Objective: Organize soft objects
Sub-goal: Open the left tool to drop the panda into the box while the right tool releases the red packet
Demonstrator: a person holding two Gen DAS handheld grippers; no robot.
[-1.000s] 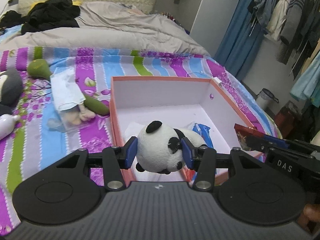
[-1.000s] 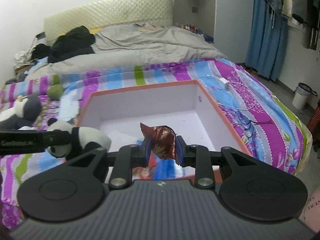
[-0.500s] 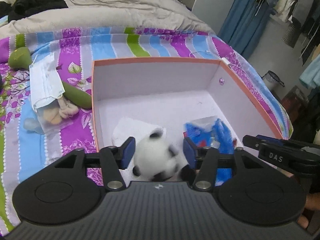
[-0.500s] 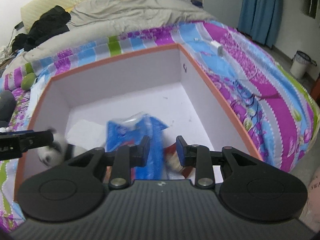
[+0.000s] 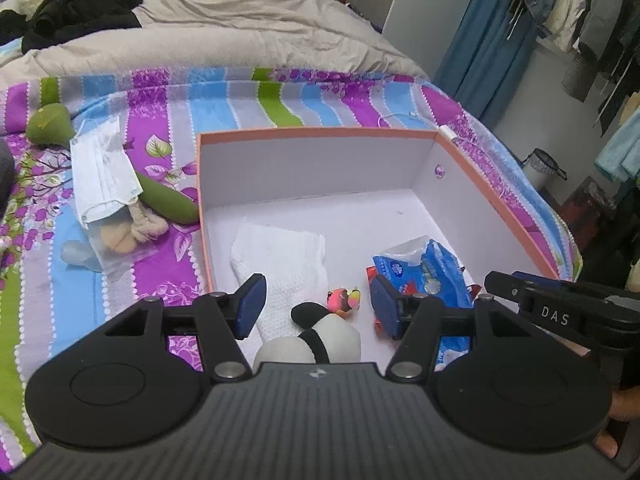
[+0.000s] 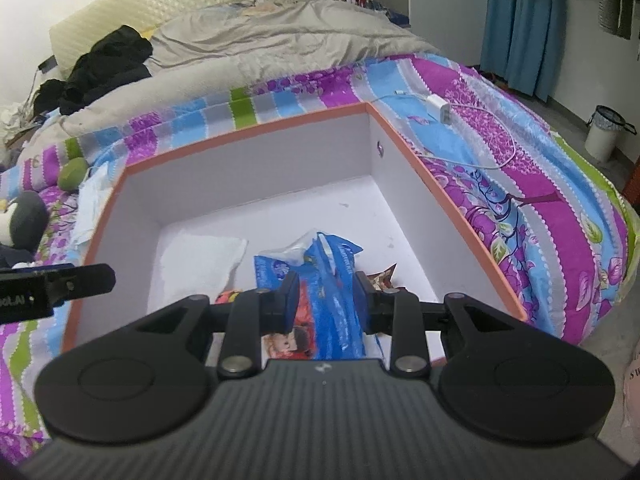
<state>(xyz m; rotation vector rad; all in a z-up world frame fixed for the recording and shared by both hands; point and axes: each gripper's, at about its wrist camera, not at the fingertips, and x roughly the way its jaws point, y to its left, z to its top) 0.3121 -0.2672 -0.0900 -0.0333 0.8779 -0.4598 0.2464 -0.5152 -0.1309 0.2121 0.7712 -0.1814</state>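
The orange-rimmed white box (image 5: 316, 132) sits on the striped bedspread. My left gripper (image 5: 316, 304) hangs open over its near left part. The panda plush (image 5: 324, 336) lies loose on the box floor below the blue pads, touching neither. A white cloth (image 5: 280, 256), a small pink toy (image 5: 342, 298) and a blue tissue pack (image 5: 424, 272) lie beside it. My right gripper (image 6: 326, 300) is open above the blue tissue pack (image 6: 332, 280), with nothing between its fingers. The red foil wrapper (image 6: 384, 276) lies on the box (image 6: 248, 136) floor just right of it.
Left of the box lie a face mask pack (image 5: 100, 172), a green plush (image 5: 168, 200) and a tan plush under them. A penguin plush (image 6: 24, 220) lies further left. Black clothes (image 5: 80, 4) and a grey duvet are behind. A charger cable (image 6: 440, 108) runs right of the box.
Both grippers came down over the box. The left let go of the panda, which dropped inside. The right let go of the red wrapper, which now lies on the box floor.
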